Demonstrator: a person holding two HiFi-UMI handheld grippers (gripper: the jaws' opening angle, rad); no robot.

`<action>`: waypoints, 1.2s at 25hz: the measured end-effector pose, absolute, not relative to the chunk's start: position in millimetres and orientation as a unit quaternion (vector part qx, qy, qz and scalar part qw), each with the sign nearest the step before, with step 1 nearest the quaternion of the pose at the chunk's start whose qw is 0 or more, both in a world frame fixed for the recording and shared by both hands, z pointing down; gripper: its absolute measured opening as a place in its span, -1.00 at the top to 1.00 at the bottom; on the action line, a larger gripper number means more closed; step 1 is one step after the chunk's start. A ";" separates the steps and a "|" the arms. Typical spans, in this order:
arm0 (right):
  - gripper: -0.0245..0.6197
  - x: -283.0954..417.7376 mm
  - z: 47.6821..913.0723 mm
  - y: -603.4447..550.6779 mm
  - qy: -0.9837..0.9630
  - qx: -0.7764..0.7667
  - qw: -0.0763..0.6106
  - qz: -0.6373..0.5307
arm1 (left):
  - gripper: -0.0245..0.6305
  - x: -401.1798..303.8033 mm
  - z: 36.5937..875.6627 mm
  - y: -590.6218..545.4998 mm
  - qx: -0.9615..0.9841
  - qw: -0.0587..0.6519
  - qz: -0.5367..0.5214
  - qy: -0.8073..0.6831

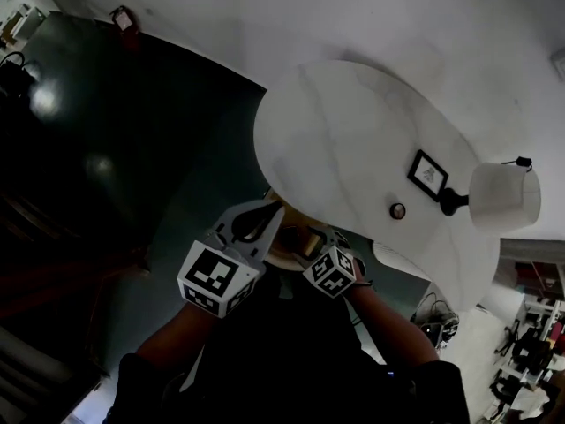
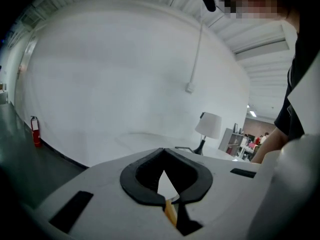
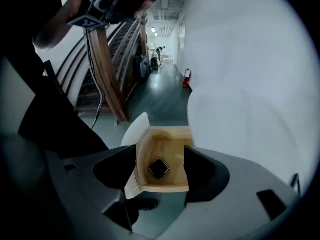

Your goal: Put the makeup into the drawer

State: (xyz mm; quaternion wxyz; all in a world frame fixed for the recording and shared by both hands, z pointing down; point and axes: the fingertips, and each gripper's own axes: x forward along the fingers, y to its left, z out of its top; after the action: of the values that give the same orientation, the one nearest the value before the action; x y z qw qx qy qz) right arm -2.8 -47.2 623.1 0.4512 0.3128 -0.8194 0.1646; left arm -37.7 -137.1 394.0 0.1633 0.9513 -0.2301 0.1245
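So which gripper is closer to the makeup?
Right. The right gripper hangs open above the makeup, jaws framing it; the left gripper is beside the drawer, aimed at the wall.

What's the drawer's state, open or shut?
Open: the drawer shows its wooden inside, with the black makeup lying on its floor.

White moulded shells, black fingers (image 2: 134,185), black-and-white square-marker cubes (image 1: 216,278), dark sleeves (image 1: 132,385)

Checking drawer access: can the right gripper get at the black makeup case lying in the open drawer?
Probably yes. The right gripper, jaws apart and empty, points straight into the open wooden drawer; the black makeup case lies uncovered on its floor, with nothing in between.
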 end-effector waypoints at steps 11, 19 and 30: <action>0.06 80.3 496.5 -29.2 -0.830 0.442 0.293 0.171 | 0.89 42.7 349.8 -99.9 0.972 0.127 0.097 -0.174; 0.06 155.6 431.4 -2.6 -0.825 0.505 0.201 0.153 | 0.89 99.0 325.3 -63.1 0.977 0.112 0.096 -0.156; 0.41 230.5 362.4 29.5 -0.813 0.560 0.131 0.093 | 0.89 158.6 309.7 -25.8 0.982 0.104 0.088 -0.130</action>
State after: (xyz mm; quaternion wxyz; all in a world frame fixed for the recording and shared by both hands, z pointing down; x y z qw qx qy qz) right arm 230.5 29.5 362.4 0.1310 0.5599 -0.8128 0.0926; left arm 158.6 -25.8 309.7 0.1036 0.9822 -0.1295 0.0881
